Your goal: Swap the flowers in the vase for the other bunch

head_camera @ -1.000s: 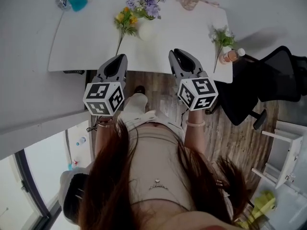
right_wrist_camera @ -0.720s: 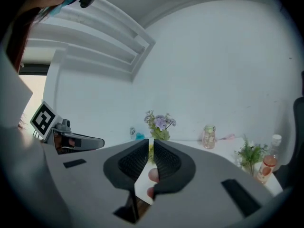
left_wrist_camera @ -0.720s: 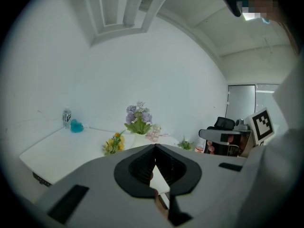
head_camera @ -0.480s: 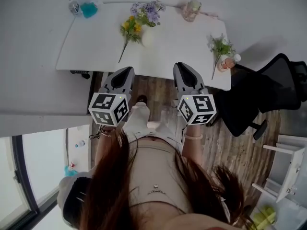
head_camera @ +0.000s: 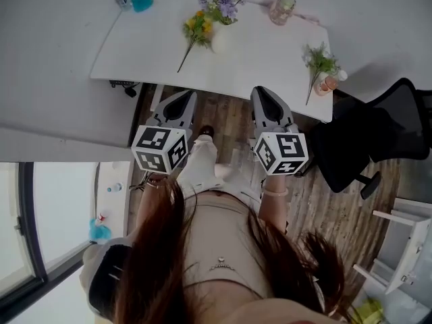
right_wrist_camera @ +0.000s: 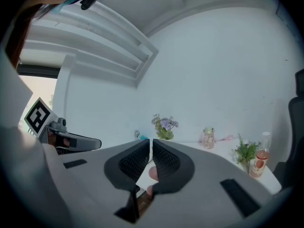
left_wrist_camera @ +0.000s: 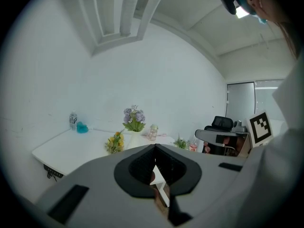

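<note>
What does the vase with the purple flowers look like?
The vase is white, smooth and rounded, and it is hard to pick out against the white table it stands on. It stands upright toward the back of the table, on the wall side. A bunch of purple flowers with green leaves sticks out of its top. A yellow bunch lies flat on the table right beside it. Whether the two touch is too small to tell.

Vase (head_camera: 220,40): white, upright, toward the far side of the white surface (head_camera: 270,63).
Purple flowers (head_camera: 224,5): lilac blooms with green leaves, standing in the vase.
Yellow bunch (head_camera: 196,27): yellow-orange heads, lying flat just left of the vase, stem angled toward the near edge.
</note>
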`<state>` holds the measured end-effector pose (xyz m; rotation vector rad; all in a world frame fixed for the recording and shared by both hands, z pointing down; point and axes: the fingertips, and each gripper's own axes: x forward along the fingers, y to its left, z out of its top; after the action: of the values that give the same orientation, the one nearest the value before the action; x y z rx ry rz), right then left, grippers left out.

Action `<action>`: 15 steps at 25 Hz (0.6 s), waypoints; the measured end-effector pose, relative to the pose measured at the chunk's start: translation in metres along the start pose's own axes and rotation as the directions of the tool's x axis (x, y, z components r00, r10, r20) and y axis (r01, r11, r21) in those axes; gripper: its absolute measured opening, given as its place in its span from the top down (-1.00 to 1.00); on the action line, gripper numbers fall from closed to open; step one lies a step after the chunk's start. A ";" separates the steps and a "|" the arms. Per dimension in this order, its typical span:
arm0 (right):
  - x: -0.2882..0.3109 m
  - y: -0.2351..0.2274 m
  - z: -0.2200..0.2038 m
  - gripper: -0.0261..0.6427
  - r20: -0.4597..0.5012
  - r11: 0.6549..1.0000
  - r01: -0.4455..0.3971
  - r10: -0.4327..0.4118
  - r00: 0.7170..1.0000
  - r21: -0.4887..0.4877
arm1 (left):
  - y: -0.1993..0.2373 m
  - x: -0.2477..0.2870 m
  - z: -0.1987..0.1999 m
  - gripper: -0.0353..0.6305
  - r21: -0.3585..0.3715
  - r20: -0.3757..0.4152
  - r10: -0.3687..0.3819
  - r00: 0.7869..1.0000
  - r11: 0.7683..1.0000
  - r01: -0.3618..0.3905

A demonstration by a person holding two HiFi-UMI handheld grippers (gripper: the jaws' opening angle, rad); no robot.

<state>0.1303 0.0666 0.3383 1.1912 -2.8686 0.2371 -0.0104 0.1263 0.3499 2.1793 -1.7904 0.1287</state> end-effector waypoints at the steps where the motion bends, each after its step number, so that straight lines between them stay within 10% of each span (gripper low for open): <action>1: -0.003 0.001 -0.001 0.80 0.002 1.000 -0.003 0.003 1.000 0.001 | -0.003 -0.002 -0.002 0.88 0.001 0.000 0.000 1.000 1.000 0.000; 15: -0.028 0.008 0.000 0.80 0.030 1.000 -0.006 0.006 1.000 -0.010 | -0.018 -0.025 -0.004 0.88 0.022 0.012 0.021 1.000 1.000 -0.021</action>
<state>0.1450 0.0920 0.3352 1.1947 -2.8959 0.2064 0.0026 0.1537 0.3440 2.1813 -1.8269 0.1411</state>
